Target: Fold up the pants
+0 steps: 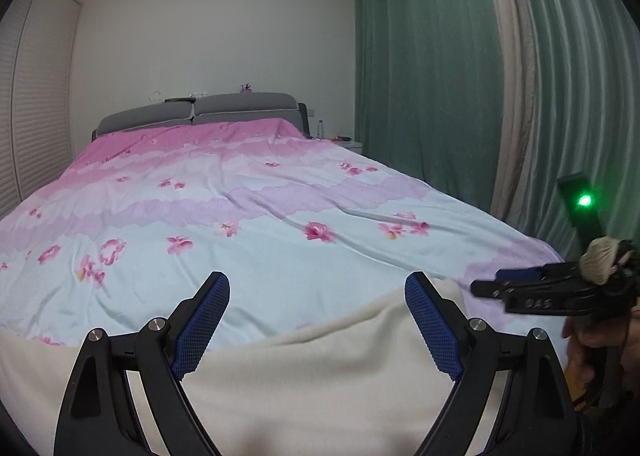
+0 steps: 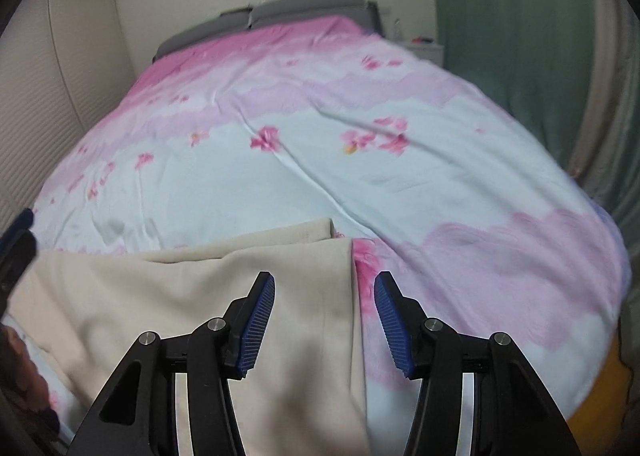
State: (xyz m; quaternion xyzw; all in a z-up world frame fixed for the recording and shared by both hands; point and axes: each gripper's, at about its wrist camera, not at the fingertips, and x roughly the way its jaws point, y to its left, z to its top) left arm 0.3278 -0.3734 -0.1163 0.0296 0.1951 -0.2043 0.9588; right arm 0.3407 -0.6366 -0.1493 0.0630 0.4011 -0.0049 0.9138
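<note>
So far the cream pants point(image 2: 224, 296) lie on the near end of the bed, spread over the floral bedspread point(image 2: 360, 184), and neither tool has hold of them. From the left wrist view, the left gripper point(image 1: 318, 320) hangs above the cloth with its blue-padded fingers point(image 1: 202, 320) spread wide and nothing between them; the cream fabric fills the foreground beneath it and runs off the lower edge of the picture, so its near end is hidden. Further right in that view, the right gripper point(image 1: 486, 288) shows side-on by the corner of the bed; its opening cannot be read from there. Its own camera settles that: the right gripper point(image 2: 325, 316) has its fingers point(image 2: 258, 320) held moderately apart, empty, straddling the right-hand straight edge of the pants, one pad over the cream cloth and one over the bedspread.

As for progress, two layers show at the far right corner, one edge stepped slightly behind the other, which suggests the legs are already laid one upon the other. I judge the lengthwise fold done and the crosswise folds still to do, though the hidden parts make this uncertain.

The long axis appears to run across the bed, left to right, ending in that squared corner on the right; which end is waist or hem I cannot tell.
</note>
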